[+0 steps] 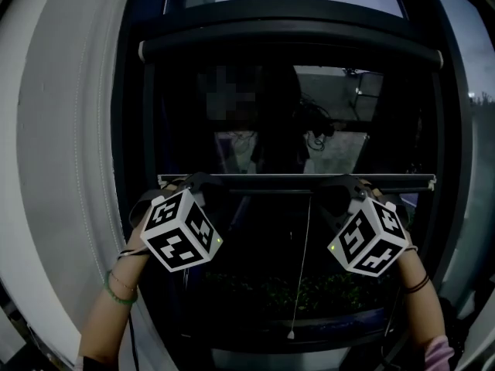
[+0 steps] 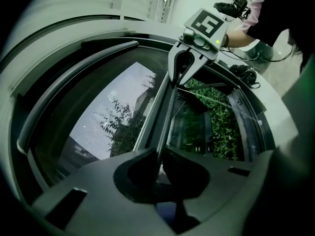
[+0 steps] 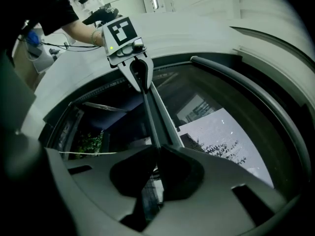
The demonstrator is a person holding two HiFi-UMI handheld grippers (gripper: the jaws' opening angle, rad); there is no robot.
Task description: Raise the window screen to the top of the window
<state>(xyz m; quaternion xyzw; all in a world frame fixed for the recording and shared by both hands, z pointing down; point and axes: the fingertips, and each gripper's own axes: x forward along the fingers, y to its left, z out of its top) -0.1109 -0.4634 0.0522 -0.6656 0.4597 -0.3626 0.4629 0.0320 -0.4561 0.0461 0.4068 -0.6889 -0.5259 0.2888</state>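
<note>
The window screen's bottom bar (image 1: 294, 181) lies level about halfway up the dark window. My left gripper (image 1: 198, 182) is shut on the bar's left part and my right gripper (image 1: 347, 184) is shut on its right part. In the left gripper view the bar (image 2: 165, 117) runs from my jaws (image 2: 159, 165) up to the right gripper (image 2: 184, 68). The right gripper view shows the bar (image 3: 156, 117) pinched between my jaws (image 3: 156, 160), with the left gripper (image 3: 140, 77) clamped farther along. Screen mesh (image 1: 255, 122) hangs above the bar.
The roller housing (image 1: 286, 49) spans the top of the window frame. A thin pull cord (image 1: 304, 261) dangles from the bar to a small end piece (image 1: 291, 335). Green plants (image 1: 309, 292) show beyond the lower glass. A pale wall (image 1: 62, 168) borders the left.
</note>
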